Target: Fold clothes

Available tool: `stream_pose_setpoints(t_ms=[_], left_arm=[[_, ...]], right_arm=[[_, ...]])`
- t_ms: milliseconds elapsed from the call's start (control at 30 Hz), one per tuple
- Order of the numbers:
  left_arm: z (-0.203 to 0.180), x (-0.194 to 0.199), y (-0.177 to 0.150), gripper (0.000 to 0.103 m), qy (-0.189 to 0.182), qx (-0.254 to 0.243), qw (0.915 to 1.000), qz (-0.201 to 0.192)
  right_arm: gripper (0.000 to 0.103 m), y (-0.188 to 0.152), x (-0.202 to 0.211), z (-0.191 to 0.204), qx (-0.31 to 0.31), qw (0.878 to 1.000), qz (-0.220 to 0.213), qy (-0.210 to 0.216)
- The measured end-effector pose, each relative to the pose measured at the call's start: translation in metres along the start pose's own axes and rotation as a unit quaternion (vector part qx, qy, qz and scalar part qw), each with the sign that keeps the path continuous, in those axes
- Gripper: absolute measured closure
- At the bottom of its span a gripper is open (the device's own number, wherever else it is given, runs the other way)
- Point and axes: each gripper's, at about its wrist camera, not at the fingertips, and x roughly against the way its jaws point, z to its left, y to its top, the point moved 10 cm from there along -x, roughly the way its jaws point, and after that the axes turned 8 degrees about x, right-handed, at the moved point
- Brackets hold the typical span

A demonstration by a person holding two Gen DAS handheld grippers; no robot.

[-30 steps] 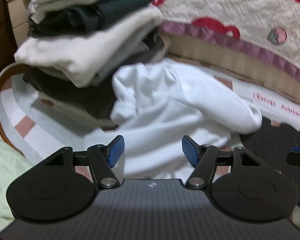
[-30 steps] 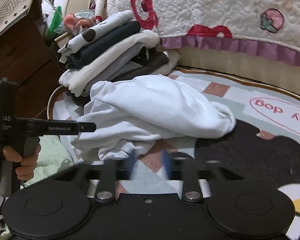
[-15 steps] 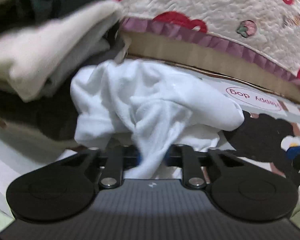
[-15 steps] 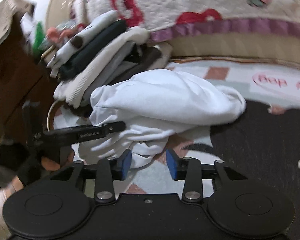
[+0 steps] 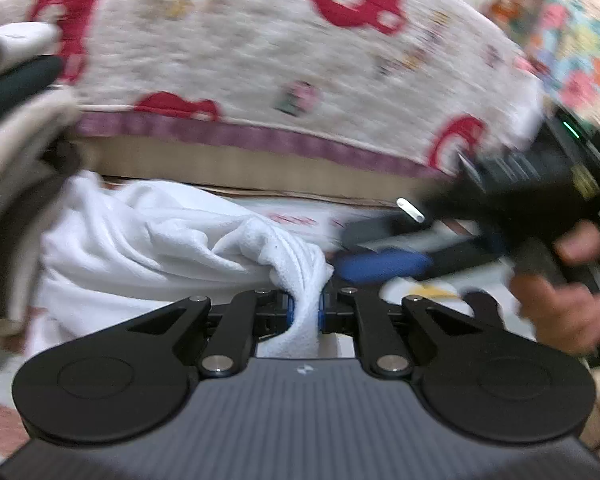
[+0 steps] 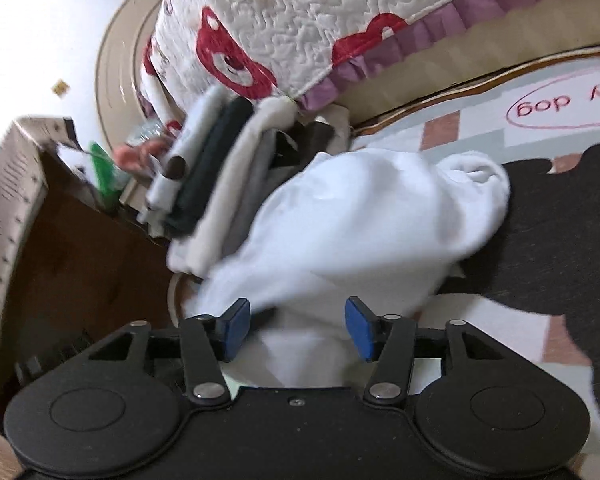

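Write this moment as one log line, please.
left tongs: shut on white garment | right tongs: open, at garment | stack: behind

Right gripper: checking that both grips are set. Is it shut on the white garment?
No, the right gripper is open, with the white garment loose between its blue pads.

White garment [image 5: 148, 240] soft cloth (matt); quilt [image 6: 320, 12] stitched.

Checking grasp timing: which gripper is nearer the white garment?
Left. The left gripper is shut on a fold of the white garment; the right gripper is open, its fingers astride the cloth's near edge.
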Motion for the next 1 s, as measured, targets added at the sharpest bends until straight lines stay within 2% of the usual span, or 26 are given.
stream_pose_setpoints(t_ms=[67,200,267,367,467,500,533,567,600,633,700,733,767,800,833,900,1000], left_arm=[[-0.013,-0.006,-0.015,0.094,-0.022,0.003,0.9997,0.011],[-0.018,-0.005,-0.024,0.094,-0.022,-0.017,0.9995,0.012],[-0.018,-0.001,-0.025,0.094,-0.030,-0.019,0.9993,0.013],[-0.011,0.002,-0.026,0.094,-0.037,0.005,0.9990,0.024],[-0.006,0.006,-0.022,0.094,-0.050,0.028,0.9980,0.027],[-0.007,0.007,-0.020,0.094,-0.049,0.022,0.9982,0.026],[-0.007,0.008,-0.018,0.094,-0.047,0.016,0.9984,0.026],[-0.008,0.009,-0.016,0.094,-0.046,0.010,0.9986,0.025],[-0.011,0.010,-0.012,0.094,-0.050,0.008,0.9984,0.023],[-0.014,0.012,-0.006,0.094,-0.062,0.016,0.9978,0.016],[-0.021,0.017,0.008,0.092,-0.089,0.039,0.9952,0.003],[-0.024,0.019,0.015,0.081,-0.102,0.059,0.9931,0.001],[-0.027,0.019,0.019,0.053,-0.110,0.067,0.9916,0.010],[-0.028,0.018,0.019,0.042,-0.111,0.065,0.9913,0.024],[-0.028,0.018,0.017,0.037,-0.102,0.050,0.9931,0.027],[-0.022,0.015,0.011,0.037,-0.072,0.026,0.9964,0.035],[-0.006,0.003,-0.004,0.037,-0.012,0.006,0.9986,0.051]], right_arm=[[0.039,-0.002,-0.001,-0.004,-0.005,1.000,0.005,-0.001],[0.035,-0.016,-0.008,-0.021,-0.029,0.999,0.024,-0.016],[0.031,-0.020,-0.013,-0.024,-0.043,0.999,0.032,-0.001],[0.019,-0.025,-0.023,-0.026,-0.064,0.997,0.042,0.026],[0.019,-0.029,-0.031,-0.028,-0.084,0.994,0.052,0.052],[0.027,-0.030,-0.034,-0.028,-0.091,0.992,0.056,0.061],[0.044,-0.029,-0.034,-0.025,-0.084,0.993,0.054,0.070],[0.052,-0.027,-0.032,-0.018,-0.068,0.994,0.045,0.076],[0.073,-0.022,-0.029,-0.011,-0.044,0.996,0.033,0.076],[0.078,-0.017,-0.025,-0.002,-0.017,0.997,0.020,0.071],[0.082,-0.004,-0.008,0.018,0.052,0.997,-0.011,0.049],[0.084,0.006,0.004,0.027,0.087,0.995,-0.031,0.035],[0.084,0.016,0.020,0.027,0.114,0.992,-0.051,0.003],[0.084,0.027,0.038,0.022,0.138,0.987,-0.070,-0.037],[0.085,0.038,0.057,0.017,0.161,0.980,-0.089,-0.077],[0.085,0.060,0.097,0.009,0.206,0.958,-0.126,-0.156],[0.084,0.048,0.132,-0.061,0.181,0.935,-0.096,-0.290]])
